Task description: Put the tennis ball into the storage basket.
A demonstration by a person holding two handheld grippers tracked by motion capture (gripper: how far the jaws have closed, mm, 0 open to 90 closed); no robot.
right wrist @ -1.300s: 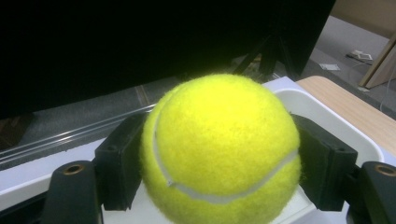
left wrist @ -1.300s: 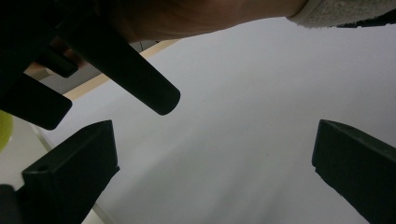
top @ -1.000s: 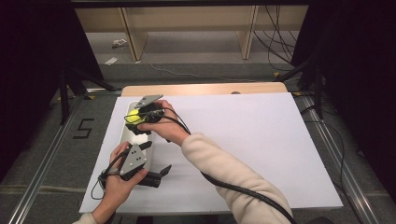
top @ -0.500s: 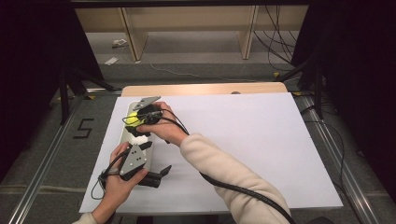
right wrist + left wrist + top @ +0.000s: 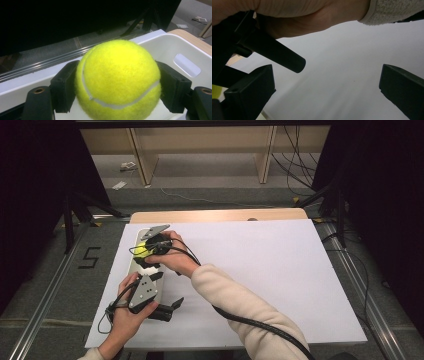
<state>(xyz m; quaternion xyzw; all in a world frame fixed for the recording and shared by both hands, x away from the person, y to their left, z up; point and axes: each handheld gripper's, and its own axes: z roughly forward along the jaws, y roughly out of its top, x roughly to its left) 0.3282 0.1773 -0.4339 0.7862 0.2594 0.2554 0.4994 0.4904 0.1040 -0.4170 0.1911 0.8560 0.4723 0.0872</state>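
From the high view, a white sheet (image 5: 260, 270) covers the table (image 5: 215, 215), whose wooden far edge shows beyond it. At the sheet's left edge lies a narrow white tray (image 5: 134, 266), mostly hidden by the hands. The right hand (image 5: 172, 257) reaches across to it with the right gripper (image 5: 144, 251), which holds a yellow tennis ball (image 5: 142, 249) over the far part of the tray. The left hand (image 5: 125, 312) rests nearer the person, just beside the tray's near end, and holds the left gripper (image 5: 172, 304) low over the sheet, its black jaws pointing to the right and spread apart.

In the left gripper view, the two black jaws stand wide apart with nothing between them, only the bare white sheet (image 5: 342, 82). The right hand (image 5: 307, 12) and a cream sleeve (image 5: 394, 8) pass across the top, with a black rod-like part of the other tool beneath them.

In the right gripper view, the tennis ball (image 5: 118, 80) is pinched between the two black jaws, one pressed to each side. Behind and below it is the white tray (image 5: 185, 62), with a slot handle in its end wall.
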